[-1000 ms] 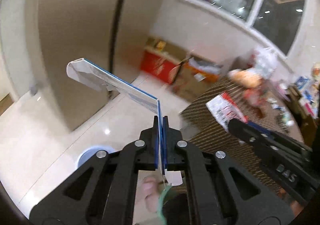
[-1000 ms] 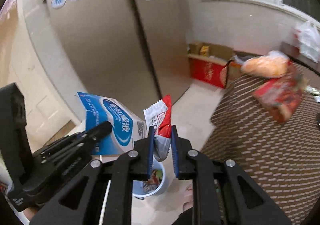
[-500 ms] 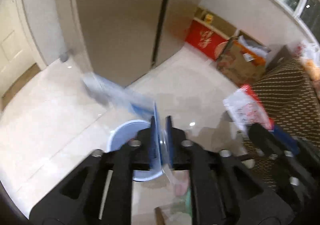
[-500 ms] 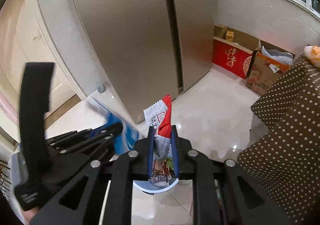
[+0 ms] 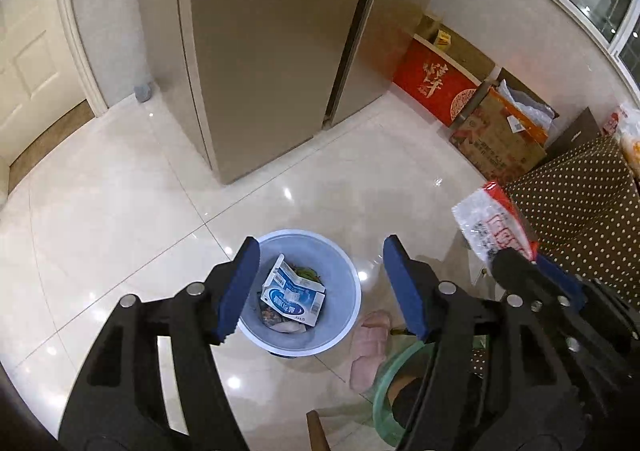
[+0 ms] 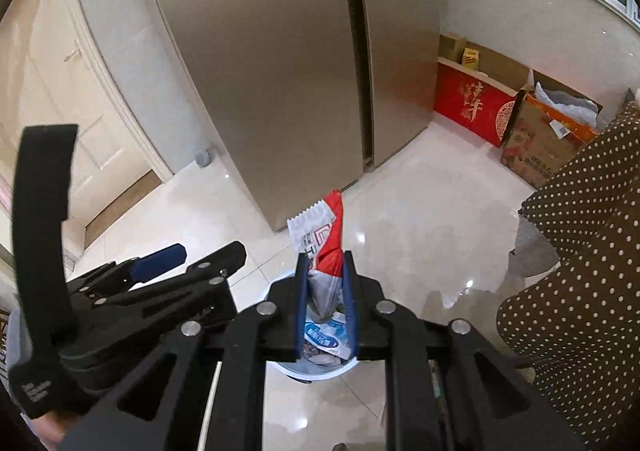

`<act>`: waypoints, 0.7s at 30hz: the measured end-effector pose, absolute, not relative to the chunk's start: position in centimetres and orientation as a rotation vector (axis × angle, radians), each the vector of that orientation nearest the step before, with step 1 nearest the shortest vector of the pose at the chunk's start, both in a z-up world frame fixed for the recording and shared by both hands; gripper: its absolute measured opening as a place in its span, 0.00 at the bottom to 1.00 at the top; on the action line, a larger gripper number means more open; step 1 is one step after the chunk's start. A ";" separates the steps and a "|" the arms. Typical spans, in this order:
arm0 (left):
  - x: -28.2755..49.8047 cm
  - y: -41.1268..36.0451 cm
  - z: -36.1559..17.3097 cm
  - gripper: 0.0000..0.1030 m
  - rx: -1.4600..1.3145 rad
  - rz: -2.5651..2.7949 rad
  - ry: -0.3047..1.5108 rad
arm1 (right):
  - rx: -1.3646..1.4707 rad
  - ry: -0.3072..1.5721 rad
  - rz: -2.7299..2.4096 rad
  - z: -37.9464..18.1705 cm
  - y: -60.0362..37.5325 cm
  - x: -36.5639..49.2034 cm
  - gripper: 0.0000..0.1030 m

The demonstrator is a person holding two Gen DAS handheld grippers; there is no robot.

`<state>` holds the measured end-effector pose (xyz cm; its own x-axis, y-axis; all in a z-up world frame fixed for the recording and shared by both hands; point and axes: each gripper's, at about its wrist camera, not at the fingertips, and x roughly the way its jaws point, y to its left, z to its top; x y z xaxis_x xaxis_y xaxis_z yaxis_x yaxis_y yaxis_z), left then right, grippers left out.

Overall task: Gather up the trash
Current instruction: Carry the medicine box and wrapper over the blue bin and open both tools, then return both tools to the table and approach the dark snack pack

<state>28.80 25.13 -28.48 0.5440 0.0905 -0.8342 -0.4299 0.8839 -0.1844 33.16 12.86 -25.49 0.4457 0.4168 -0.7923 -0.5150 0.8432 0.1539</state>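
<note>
Blue-and-white carton (image 5: 293, 297) lies inside the pale blue bin (image 5: 347, 315) on the tiled floor (image 5: 120, 211). Left hand-held gripper (image 5: 320, 283) hangs above the bin, jaws opening with nothing between them. Right hand-held gripper (image 6: 325, 279) clamps a red-and-white wrapper (image 6: 322, 235) over the bin.
</note>
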 end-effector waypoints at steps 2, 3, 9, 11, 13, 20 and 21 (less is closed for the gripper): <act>28.3 25.5 -28.1 0.62 -0.404 0.323 0.939 | -0.122 0.945 0.585 -25.5 13.4 33.4 0.16; 28.0 25.7 -27.8 0.62 -0.411 0.327 0.929 | -0.123 0.943 0.588 -25.5 13.6 33.4 0.16; 26.7 27.3 -26.2 0.62 -0.441 0.377 0.887 | -0.108 0.905 0.616 -24.4 15.0 33.4 0.25; 26.2 27.9 -25.6 0.63 -0.453 0.409 0.873 | -0.122 0.881 0.606 -23.9 15.2 33.2 0.42; 26.0 28.3 -25.3 0.64 -0.464 0.419 0.869 | -0.138 0.857 0.602 -23.2 15.2 33.1 0.48; 26.1 26.4 -23.8 0.65 -0.466 0.372 0.857 | -0.152 0.816 0.561 -21.2 12.4 32.5 0.48; 26.2 26.0 -23.6 0.65 -0.457 0.364 0.855 | -0.154 0.809 0.553 -20.8 11.8 32.5 0.48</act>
